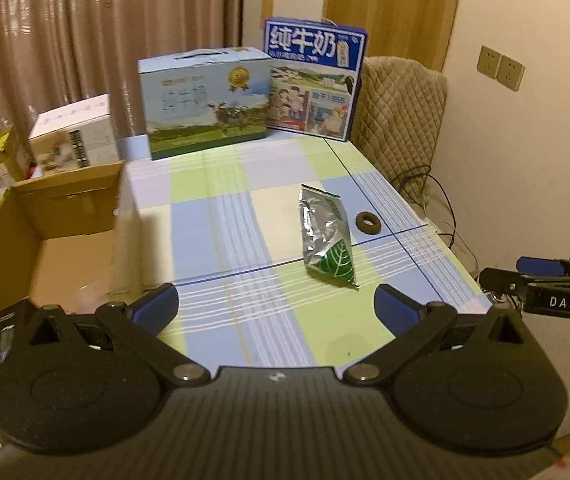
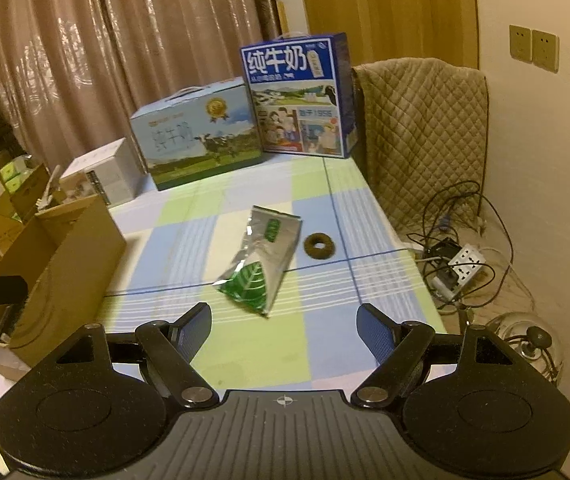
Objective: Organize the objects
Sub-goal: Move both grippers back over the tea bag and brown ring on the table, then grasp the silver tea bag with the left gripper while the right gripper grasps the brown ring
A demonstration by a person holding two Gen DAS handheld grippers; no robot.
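Observation:
A silver foil pouch with a green leaf print (image 1: pixel 327 236) (image 2: pixel 263 256) lies on the checked tablecloth. A small brown ring (image 1: pixel 368 223) (image 2: pixel 320 245) lies just right of it. My left gripper (image 1: pixel 276 306) is open and empty, hovering over the near part of the table, short of the pouch. My right gripper (image 2: pixel 283 326) is open and empty, just short of the pouch's near end. The right gripper also shows at the right edge of the left wrist view (image 1: pixel 541 284).
An open cardboard box (image 1: pixel 45 240) (image 2: pixel 65 264) stands at the table's left edge. Two milk cartons (image 1: pixel 205 104) (image 1: pixel 315 80) stand at the far end, a white box (image 1: pixel 75 136) left of them. A quilted chair (image 2: pixel 421 128) and cables with a power strip (image 2: pixel 465 260) are on the right.

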